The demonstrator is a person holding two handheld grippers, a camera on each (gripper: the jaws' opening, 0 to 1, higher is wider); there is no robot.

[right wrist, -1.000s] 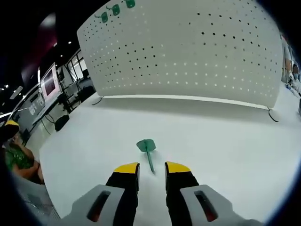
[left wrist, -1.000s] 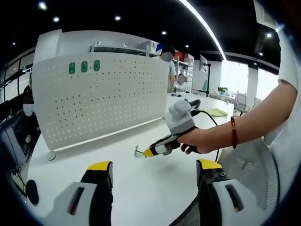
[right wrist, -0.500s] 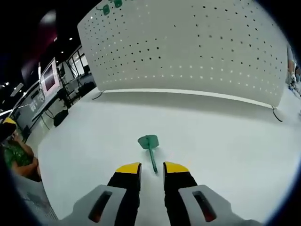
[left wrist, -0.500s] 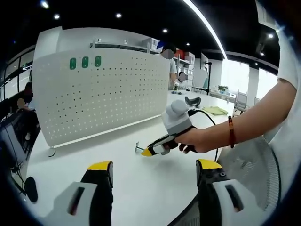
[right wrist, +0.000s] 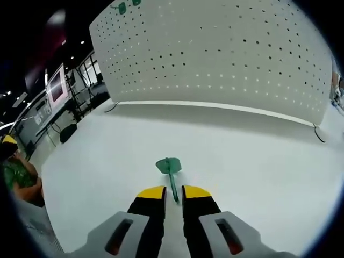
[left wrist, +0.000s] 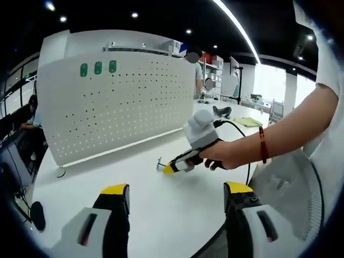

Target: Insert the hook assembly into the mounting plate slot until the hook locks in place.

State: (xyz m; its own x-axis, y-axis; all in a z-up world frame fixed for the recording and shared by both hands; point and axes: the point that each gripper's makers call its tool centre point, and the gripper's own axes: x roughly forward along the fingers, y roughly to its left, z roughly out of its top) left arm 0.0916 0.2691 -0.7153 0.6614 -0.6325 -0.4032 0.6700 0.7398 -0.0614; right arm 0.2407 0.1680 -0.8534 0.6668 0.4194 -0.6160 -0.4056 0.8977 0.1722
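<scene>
White table | right gripper seemingly pinching green hook | pegboard behind

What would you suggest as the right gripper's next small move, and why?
Probably finish closing and lift: the right gripper has its jaws either side of the green hook, whose shaft lies between them on the white table, far from the pegboard.

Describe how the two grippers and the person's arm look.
Both grippers have grey fingers with yellow tips and a dark slot on each. The right gripper carries a pale grey rounded housing with a black cable trailing off. The arm wears a red bracelet and a white short sleeve.
</scene>
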